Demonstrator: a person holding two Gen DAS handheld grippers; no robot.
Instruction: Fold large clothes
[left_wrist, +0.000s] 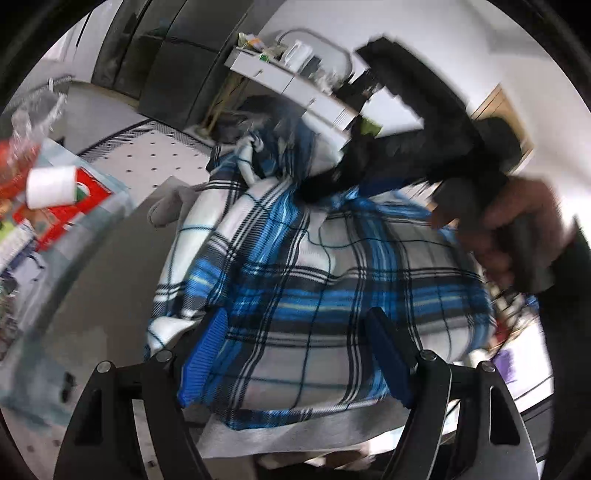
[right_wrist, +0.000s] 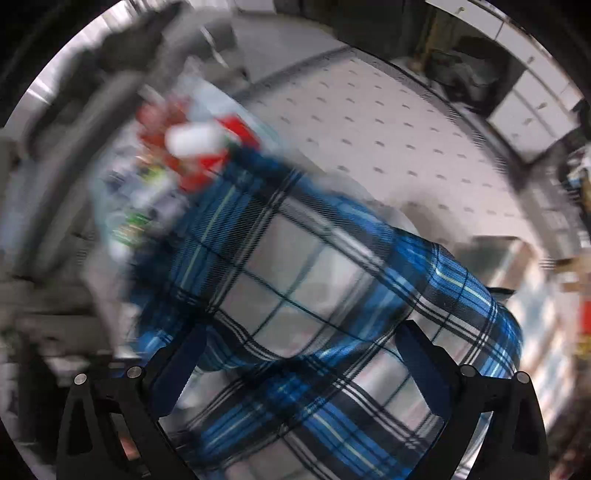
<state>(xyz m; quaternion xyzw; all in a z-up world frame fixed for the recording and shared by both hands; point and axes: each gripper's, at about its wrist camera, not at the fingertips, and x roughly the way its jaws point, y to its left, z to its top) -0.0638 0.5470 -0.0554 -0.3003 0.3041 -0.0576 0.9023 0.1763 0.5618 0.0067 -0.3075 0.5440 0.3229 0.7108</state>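
Observation:
A large blue, white and black plaid garment (left_wrist: 295, 280) lies bunched on a pale grey surface (left_wrist: 314, 428). My left gripper (left_wrist: 301, 341) hovers just over its near part, open, blue pads wide apart and cloth showing between them. At the upper right a hand (left_wrist: 517, 229) holds the other gripper's black body (left_wrist: 443, 147), whose blurred tip reaches down to the cloth's far side. In the right wrist view, the same plaid garment (right_wrist: 314, 295) fills the middle under my right gripper (right_wrist: 303, 354), which is open at full width and pointing steeply down. That view is smeared by motion.
A white roll (left_wrist: 51, 186) and a red box (left_wrist: 74, 206) sit among clutter on a table at left, also blurred red and white clutter (right_wrist: 192, 147). A dotted white rug (left_wrist: 159, 155) covers the floor beyond. White drawers (left_wrist: 295, 81) and dark cabinets (left_wrist: 166, 55) stand at the back.

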